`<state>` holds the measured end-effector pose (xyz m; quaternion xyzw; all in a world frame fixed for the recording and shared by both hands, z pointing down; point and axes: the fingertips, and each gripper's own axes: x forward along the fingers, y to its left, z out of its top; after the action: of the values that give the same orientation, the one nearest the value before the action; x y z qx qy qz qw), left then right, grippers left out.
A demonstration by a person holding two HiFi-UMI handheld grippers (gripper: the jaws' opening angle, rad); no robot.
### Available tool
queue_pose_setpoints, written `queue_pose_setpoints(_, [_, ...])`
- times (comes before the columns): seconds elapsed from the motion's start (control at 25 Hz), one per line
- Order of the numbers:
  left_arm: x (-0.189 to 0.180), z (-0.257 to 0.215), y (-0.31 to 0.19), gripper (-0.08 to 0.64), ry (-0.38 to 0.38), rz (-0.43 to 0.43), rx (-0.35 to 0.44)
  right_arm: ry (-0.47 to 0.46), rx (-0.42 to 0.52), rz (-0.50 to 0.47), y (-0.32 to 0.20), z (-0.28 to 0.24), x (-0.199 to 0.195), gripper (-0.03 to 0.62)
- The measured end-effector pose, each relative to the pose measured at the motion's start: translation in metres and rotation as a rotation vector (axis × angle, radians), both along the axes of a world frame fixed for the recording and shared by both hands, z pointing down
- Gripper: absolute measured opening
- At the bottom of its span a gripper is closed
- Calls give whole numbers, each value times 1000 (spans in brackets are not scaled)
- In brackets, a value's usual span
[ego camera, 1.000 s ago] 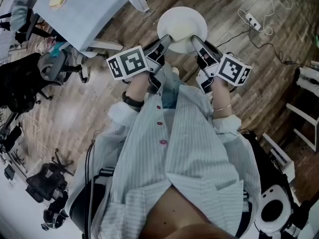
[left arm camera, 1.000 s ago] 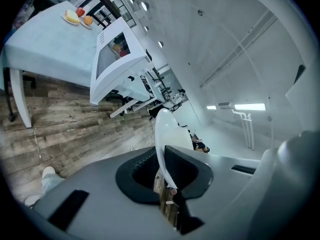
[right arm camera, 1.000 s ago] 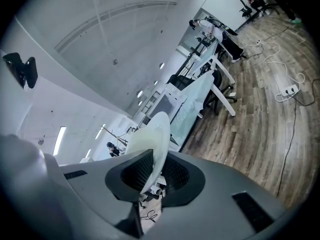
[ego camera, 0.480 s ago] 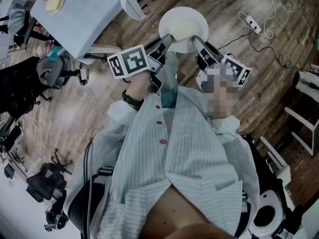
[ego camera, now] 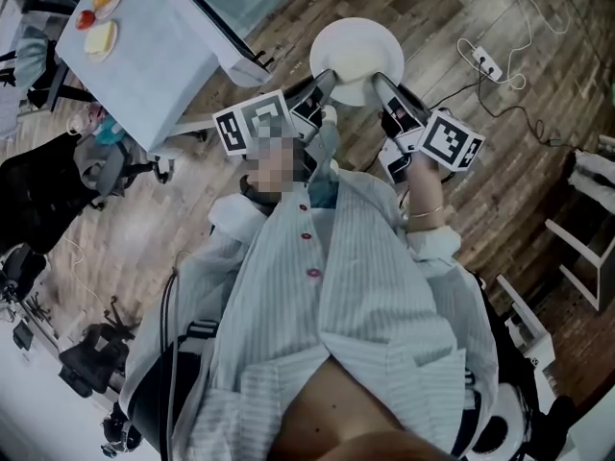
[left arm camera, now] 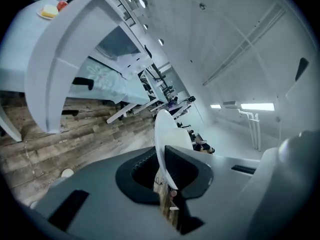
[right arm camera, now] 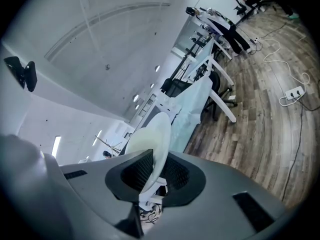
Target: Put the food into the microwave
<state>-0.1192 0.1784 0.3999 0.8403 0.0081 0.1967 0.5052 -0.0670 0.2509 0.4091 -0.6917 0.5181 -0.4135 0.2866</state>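
Observation:
A round white plate (ego camera: 356, 44) is held over the wooden floor, level, in front of the person. My left gripper (ego camera: 325, 77) is shut on its left rim and my right gripper (ego camera: 382, 83) is shut on its right rim. In the left gripper view the plate (left arm camera: 164, 131) stands edge-on between the dark pads of the left gripper (left arm camera: 167, 176). The right gripper view shows the plate (right arm camera: 152, 139) pinched the same way by the right gripper (right arm camera: 150, 176). A pale cream patch lies on the plate; I cannot tell what it is.
A table with a light blue cloth (ego camera: 159, 60) stands at the upper left, with a small plate of yellow food (ego camera: 99, 38) and another with red pieces (ego camera: 103, 0). A power strip (ego camera: 485, 39) and cables lie on the floor. Office chairs (ego camera: 110, 152) stand left, a white frame (ego camera: 577, 248) right.
The person has walked on with the plate still held by both grippers. The clothed table has slid further into the head view, and its food plates show more fully.

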Motion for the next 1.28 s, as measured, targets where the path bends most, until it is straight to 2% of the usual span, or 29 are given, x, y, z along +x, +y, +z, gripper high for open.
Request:
queue_pose_setpoints(0.36, [72, 0, -25, 29, 9, 58, 9, 9, 19, 49, -24, -2, 66, 63])
queue_pose_setpoints(0.44, [83, 1, -31, 29, 9, 71, 16, 27, 39, 46, -32, -6, 76, 64])
queue_pose_setpoints(0.68, [107, 7, -38, 31, 0, 89, 21, 4, 14, 74, -37, 4, 99, 64])
queue_pose_setpoints(0.96, [137, 17, -43, 32, -12, 37, 16, 13, 18, 20, -47, 10, 132, 64])
queue_pose_setpoints(1.28, [176, 22, -76, 32, -6, -75, 6, 14, 28, -89, -86, 13, 178, 64])
